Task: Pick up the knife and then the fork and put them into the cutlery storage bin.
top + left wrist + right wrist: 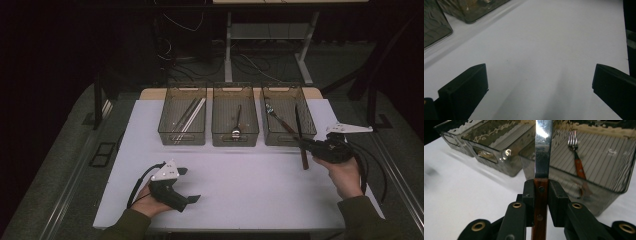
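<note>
My right gripper (306,144) is shut on a knife (300,131) with a red-brown wooden handle and a steel blade. It holds the knife at the front right corner of the right-hand clear bin (287,139), the blade reaching over the bin's rim. In the right gripper view the pads of my right gripper (541,188) clamp the knife handle (540,205), and the blade (543,150) rises straight ahead. A wooden-handled fork (576,155) lies inside that bin. My left gripper (190,185) rests low at the table's front left, open, with bare table between its jaws (540,85).
Three clear bins stand in a row at the back of the white table (240,175). The left bin (182,138) holds long thin utensils, the middle bin (235,140) a spoon (236,131). Cables trail from both grippers. The floor beyond is dark.
</note>
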The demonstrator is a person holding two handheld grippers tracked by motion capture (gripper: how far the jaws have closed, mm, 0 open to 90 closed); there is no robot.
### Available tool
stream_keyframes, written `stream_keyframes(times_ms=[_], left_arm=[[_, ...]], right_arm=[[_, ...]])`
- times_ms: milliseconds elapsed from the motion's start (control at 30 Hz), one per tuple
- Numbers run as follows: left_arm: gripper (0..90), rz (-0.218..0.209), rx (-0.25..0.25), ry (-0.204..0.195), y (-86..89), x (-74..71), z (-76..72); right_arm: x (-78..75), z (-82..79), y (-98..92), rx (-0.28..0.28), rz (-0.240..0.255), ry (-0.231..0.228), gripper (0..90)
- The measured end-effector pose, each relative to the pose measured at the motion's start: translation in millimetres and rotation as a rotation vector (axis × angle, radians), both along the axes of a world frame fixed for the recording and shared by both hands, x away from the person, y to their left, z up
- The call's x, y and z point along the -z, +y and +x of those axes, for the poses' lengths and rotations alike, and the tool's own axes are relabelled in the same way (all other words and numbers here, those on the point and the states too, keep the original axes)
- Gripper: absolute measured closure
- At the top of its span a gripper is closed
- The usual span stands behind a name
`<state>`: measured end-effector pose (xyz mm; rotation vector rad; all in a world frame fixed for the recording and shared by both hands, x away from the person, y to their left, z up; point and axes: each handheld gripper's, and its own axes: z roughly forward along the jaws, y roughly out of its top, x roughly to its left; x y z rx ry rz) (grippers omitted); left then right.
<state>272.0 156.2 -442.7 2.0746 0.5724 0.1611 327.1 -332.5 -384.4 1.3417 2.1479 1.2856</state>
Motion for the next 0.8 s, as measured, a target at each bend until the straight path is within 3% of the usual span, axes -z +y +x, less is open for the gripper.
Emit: stream_keyframes(times_ms=[367, 633, 800], left_arm=[[0.0, -0.010, 0.000, 0.000, 0.5, -0.9, -0.3], [0.0, -0.012, 0.002, -0.004, 0.2, -1.3, -0.8], [0.0, -0.013, 0.002, -0.004, 0.5, -1.5, -0.6]], right_arm=[[-20.8, 16.6, 0.3, 0.028, 0.005, -0.051, 77.4], [-45.0, 37.3, 4.5, 0.053, 0.007, -0.080, 77.4], [-52.2, 52.9, 9.1, 0.076, 0.006, -0.083, 77.4]])
